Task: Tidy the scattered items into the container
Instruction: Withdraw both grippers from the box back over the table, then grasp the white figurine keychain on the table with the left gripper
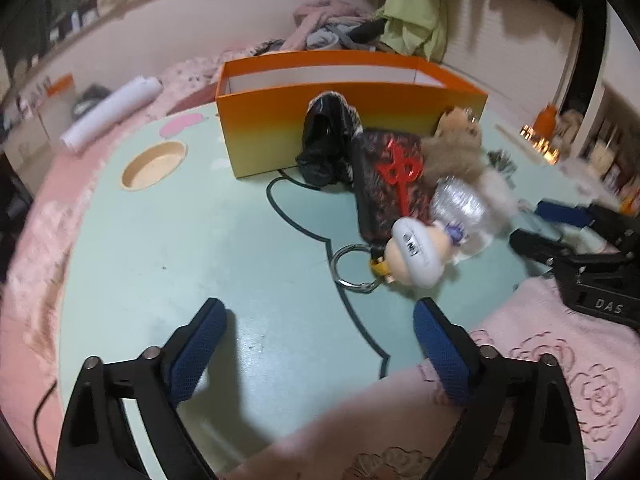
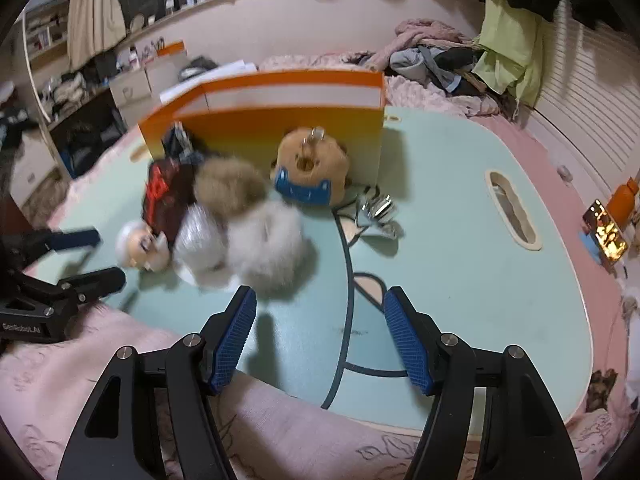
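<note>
Nearest the lens in each wrist view are the jaws themselves: the left gripper (image 1: 320, 320) stands wide with nothing between its blue pads, and the right gripper (image 2: 320, 312) stands moderately open, likewise empty, both poised above the near edge of the pale green table (image 1: 160, 240) where it meets the pink quilt (image 1: 560, 360). The orange container (image 1: 352, 120) is the biggest thing, standing toward the far edge, open at the top and seemingly empty. Heaped against its near wall lie the scattered items: a dark patterned pouch (image 1: 384, 184) with a red charm, its long axis running from the container toward the near edge; a black bag (image 1: 328, 144); a brown plush (image 2: 310, 164); two fur pompoms, tan (image 2: 230, 188) and white (image 2: 268, 244); a silvery wrapped piece (image 2: 198, 236); and a small doll keychain (image 1: 416, 248) with its ring (image 1: 352, 266). The keychain lies just ahead and right of the left gripper; the white pompom sits just ahead-left of the right one, so each hand likely has its own nearest target.
</note>
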`<move>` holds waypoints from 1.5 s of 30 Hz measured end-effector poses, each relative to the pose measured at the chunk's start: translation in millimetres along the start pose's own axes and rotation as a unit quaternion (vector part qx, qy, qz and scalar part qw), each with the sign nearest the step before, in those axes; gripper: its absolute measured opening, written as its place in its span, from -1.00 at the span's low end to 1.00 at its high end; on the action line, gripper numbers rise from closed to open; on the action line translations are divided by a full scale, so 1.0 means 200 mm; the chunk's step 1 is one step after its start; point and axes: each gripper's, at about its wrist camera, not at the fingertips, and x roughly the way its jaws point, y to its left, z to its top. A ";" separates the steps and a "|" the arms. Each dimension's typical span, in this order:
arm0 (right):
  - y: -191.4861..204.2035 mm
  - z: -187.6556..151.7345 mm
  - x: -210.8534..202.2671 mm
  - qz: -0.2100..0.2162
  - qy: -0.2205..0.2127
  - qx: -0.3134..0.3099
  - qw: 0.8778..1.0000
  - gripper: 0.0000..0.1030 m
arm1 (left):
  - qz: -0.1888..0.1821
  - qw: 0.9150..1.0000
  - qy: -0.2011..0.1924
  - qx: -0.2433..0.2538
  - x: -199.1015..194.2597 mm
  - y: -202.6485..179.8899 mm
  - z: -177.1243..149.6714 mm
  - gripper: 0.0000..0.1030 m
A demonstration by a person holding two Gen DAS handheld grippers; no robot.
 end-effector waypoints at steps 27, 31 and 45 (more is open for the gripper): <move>-0.02 -0.01 0.01 -0.011 -0.013 0.010 1.000 0.71 | -0.039 0.997 -0.041 0.057 -0.08 -0.17 0.22 0.68; -0.02 -0.01 0.01 -0.011 -0.013 0.010 1.000 0.71 | -0.035 0.998 -0.009 0.055 0.01 -0.16 0.22 0.32; -0.02 -0.02 0.01 -0.011 -0.013 0.010 1.000 0.71 | -0.054 0.998 -0.020 0.011 -0.06 -0.02 0.05 -0.06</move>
